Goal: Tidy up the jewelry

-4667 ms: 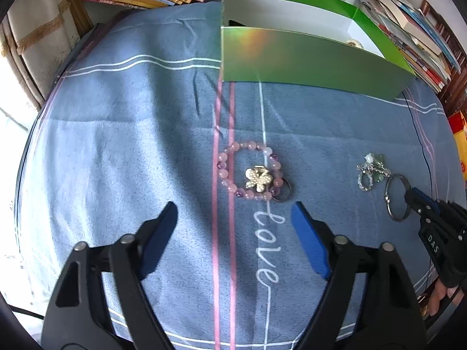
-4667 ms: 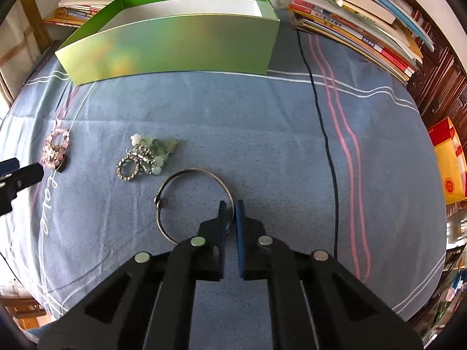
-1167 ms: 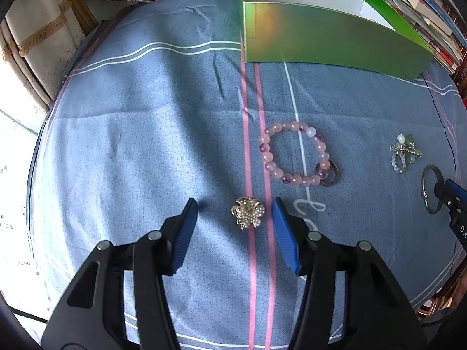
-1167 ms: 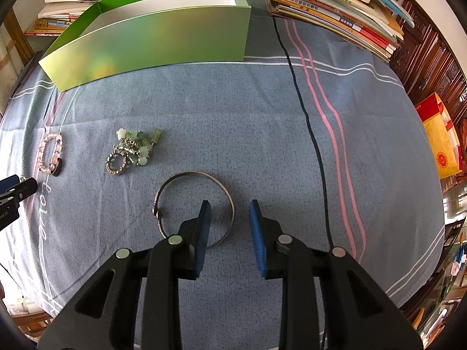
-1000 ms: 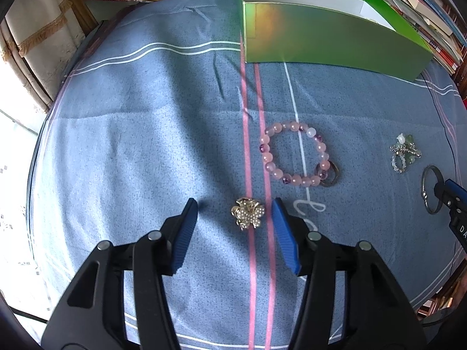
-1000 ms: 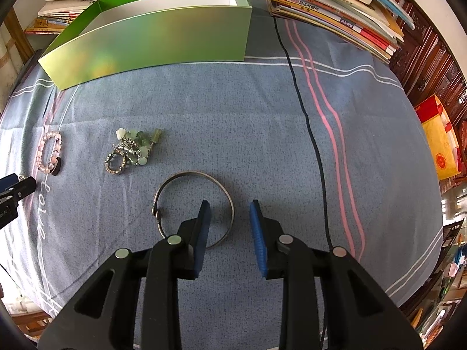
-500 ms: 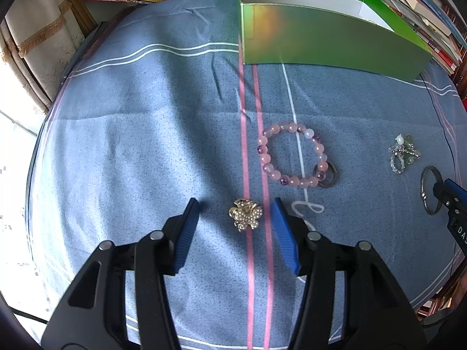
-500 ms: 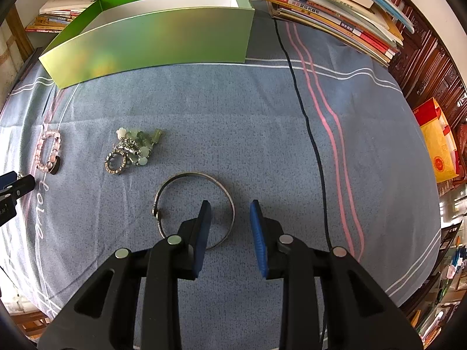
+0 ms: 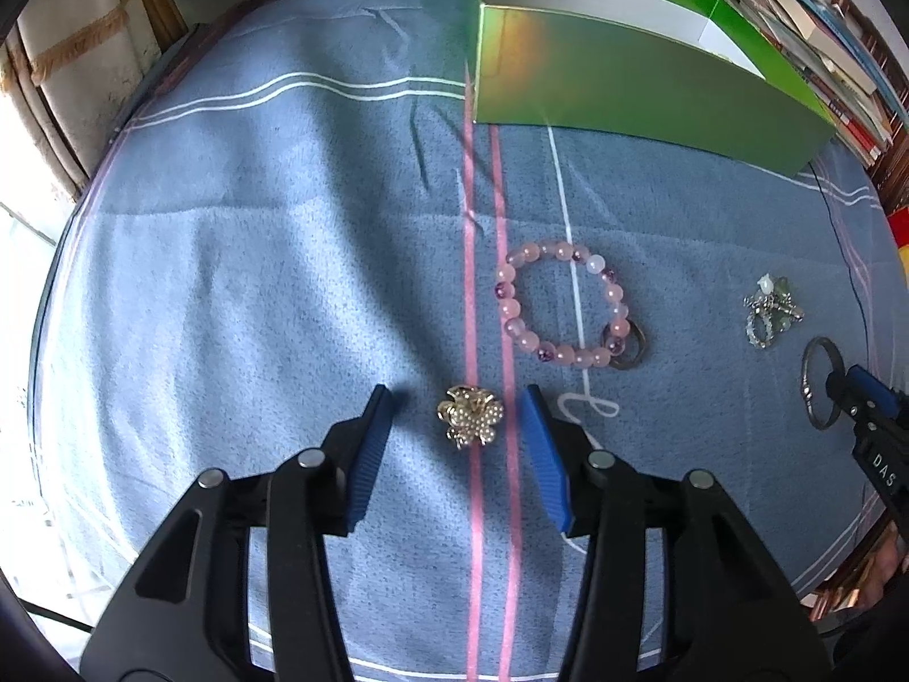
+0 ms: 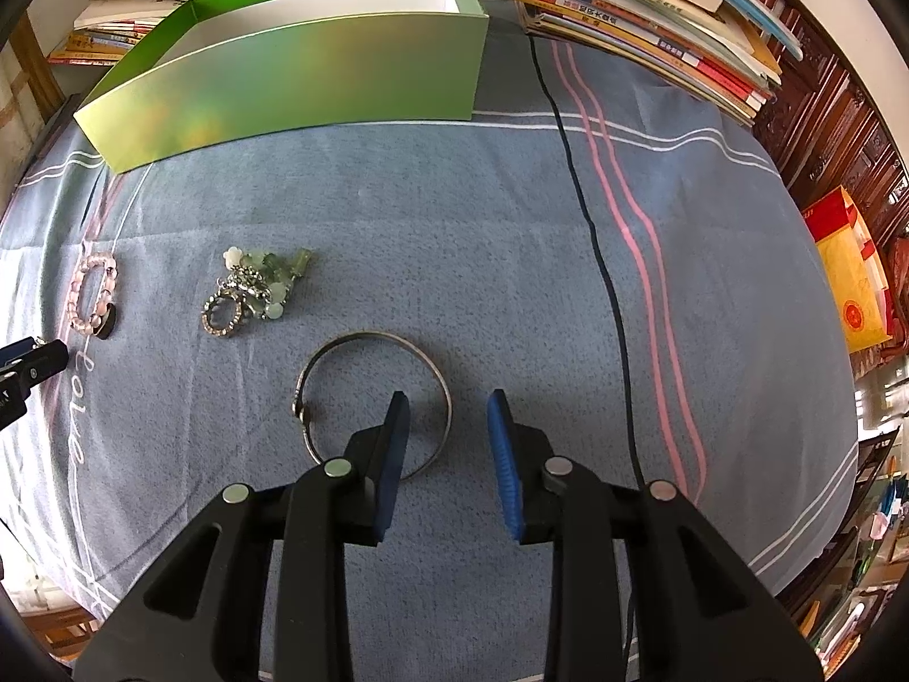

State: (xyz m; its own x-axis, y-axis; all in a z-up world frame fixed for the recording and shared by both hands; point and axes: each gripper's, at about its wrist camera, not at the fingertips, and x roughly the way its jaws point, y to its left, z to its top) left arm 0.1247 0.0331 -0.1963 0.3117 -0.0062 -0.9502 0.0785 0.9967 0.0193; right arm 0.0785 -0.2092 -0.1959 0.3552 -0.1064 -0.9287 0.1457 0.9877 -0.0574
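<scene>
A gold flower brooch lies on the blue cloth between the blue fingers of my left gripper. Its jaws are closing and the pads stand clear of the brooch on both sides. Just beyond lie a pink bead bracelet and a dark ring. My right gripper is open astride the right rim of a silver bangle, one finger inside the hoop, not pressing. A green-and-silver charm cluster lies to its left. The open green box stands at the back.
Stacks of books line the far edge behind and to the right of the box. A black cable runs down the cloth right of the bangle. A yellow and red bag sits off the right edge.
The brooch, earlier on the bracelet, now lies apart between the left fingers, which have narrowed slightly. The right gripper, earlier shut on the bangle, stands open over it.
</scene>
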